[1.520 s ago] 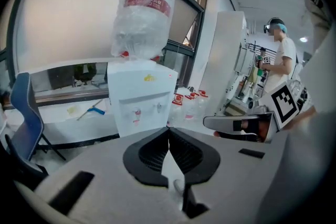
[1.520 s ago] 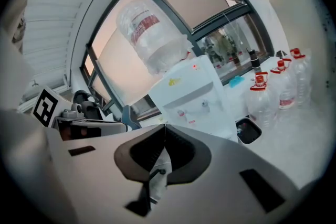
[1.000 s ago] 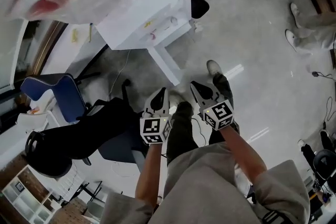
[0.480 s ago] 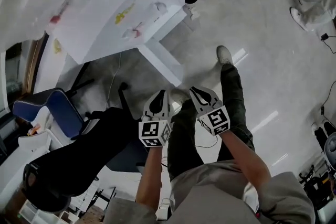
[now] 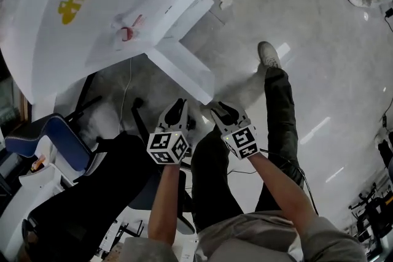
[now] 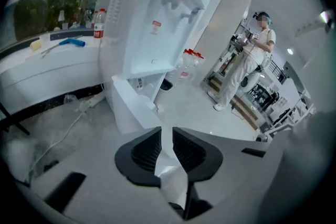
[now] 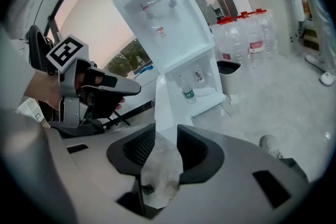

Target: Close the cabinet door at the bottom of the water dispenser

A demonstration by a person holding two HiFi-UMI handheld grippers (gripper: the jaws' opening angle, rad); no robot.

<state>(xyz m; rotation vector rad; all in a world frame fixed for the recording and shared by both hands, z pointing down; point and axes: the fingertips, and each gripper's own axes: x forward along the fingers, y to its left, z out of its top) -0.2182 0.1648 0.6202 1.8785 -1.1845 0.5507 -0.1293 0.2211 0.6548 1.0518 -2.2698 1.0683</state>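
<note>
Only the right gripper view shows a bottle (image 7: 188, 94) inside the cabinet (image 7: 209, 93) of the water dispenser (image 7: 168, 23). The right hand-held gripper (image 7: 166, 132) has just been opening its jaws, with nothing between them. The left hand-held gripper (image 6: 166, 132) has its jaws slightly apart.

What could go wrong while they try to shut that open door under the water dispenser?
The door is thin and swung wide. The right gripper, whose jaws have just been opening with nothing between them, could slip off its edge instead of pushing it.
A small bottle stands in the cabinet; if it sits too far forward, the door may hit it and stay ajar.
A hard shove might rock the dispenser.
</note>
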